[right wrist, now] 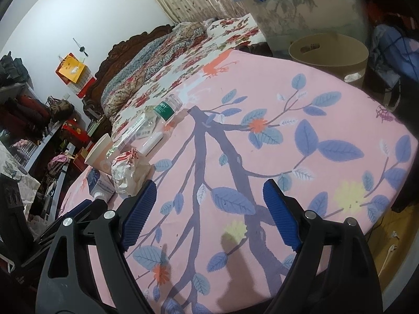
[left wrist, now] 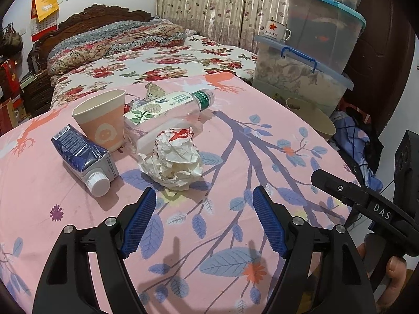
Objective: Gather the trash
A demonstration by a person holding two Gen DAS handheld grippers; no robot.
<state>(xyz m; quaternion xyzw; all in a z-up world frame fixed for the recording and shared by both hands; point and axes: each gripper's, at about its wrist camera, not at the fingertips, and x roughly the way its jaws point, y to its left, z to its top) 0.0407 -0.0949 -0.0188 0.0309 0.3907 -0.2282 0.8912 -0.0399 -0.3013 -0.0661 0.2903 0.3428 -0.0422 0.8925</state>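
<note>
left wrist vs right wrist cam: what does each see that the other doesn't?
Left only: the upper teal-lidded storage bin and the right gripper, seen side-on. Right only: cluttered shelves at the left edge. Shared: crumpled paper, clear bottle, paper cup, blue carton, tan bin, both grippers open and empty.

Black left tool (left wrist: 201, 218), ribbed blue pads (left wrist: 138, 222), silver screws

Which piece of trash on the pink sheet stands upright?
The orange paper cup, mouth up. The clear bottle and blue carton lie on their sides; the crumpled paper is a wad.
</note>
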